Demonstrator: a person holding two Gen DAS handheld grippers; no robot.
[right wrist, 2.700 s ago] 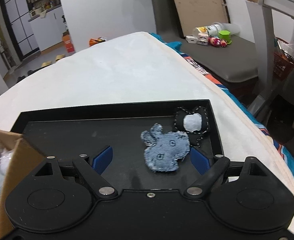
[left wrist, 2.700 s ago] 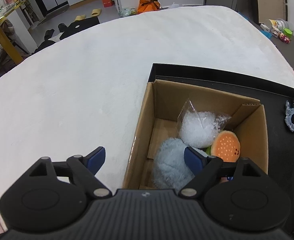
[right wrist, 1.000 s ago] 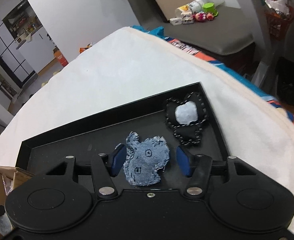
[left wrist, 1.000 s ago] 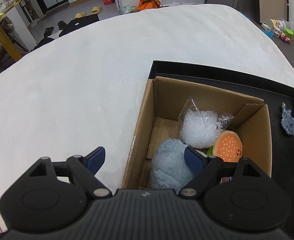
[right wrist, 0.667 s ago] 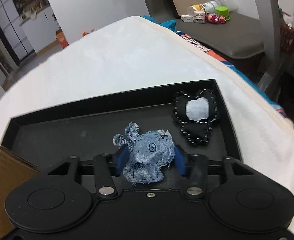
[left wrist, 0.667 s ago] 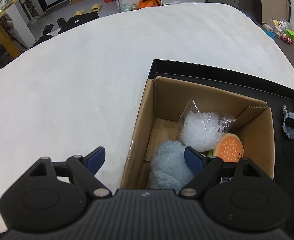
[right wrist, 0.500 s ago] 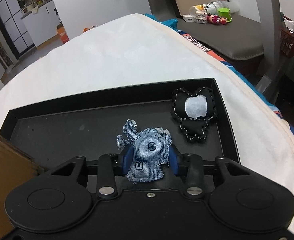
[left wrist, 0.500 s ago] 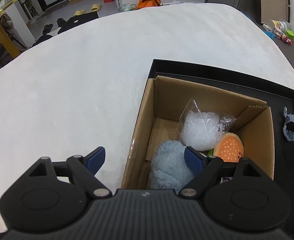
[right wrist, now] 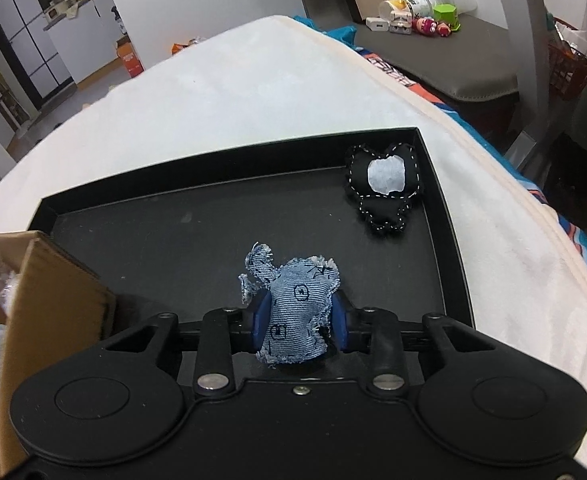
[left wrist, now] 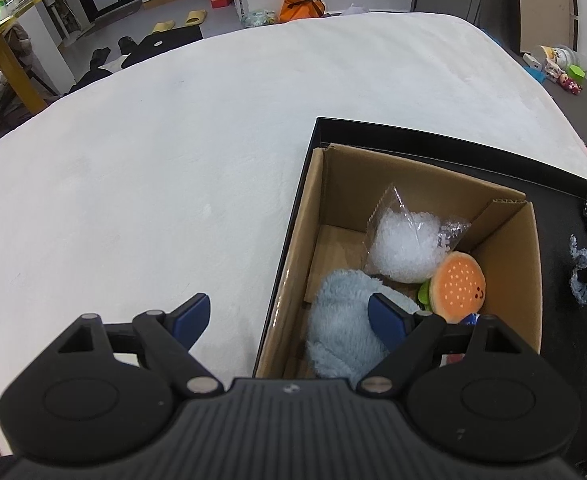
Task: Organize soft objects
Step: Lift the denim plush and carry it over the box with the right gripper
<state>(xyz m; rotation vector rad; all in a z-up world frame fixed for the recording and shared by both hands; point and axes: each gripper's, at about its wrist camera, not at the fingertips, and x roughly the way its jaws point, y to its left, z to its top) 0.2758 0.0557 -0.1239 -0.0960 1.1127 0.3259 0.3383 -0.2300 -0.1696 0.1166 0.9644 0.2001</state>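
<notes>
1. Over the black tray (right wrist: 449, 216) on the white bed (left wrist: 213, 140), your right gripper (right wrist: 299, 322) has the denim soft toy (right wrist: 293, 312) between its blue fingers (right wrist: 262, 322); the jaws have just been closing and the pads now press its sides, pinching the stuffed cloth narrow.

2. Left of that grip stands the cardboard box (right wrist: 49, 300), its near corner close beside the right gripper in the right wrist view. The coming carry looks to run leftward and over that wall, judging by the soft things already inside.

3. Upright in the grip, the denim soft toy has its long axis pointing away from you along the fingers, frayed ears at the far end.

4. Beyond it, the black heart-shaped cushion (right wrist: 383, 188) lies in the tray's far right corner, well apart from the fingers and untouched.

5. Above the box's left wall, your left gripper (left wrist: 289, 316) hangs with its fingers wide apart and nothing held, one finger outside the box and one over the fluffy blue toy (left wrist: 341, 328).

6. Inside the box lie also the clear bag of white filling (left wrist: 405, 248) and the orange burger plush (left wrist: 457, 282); your right hand is plainly nearer the tray's remaining pieces.
</notes>
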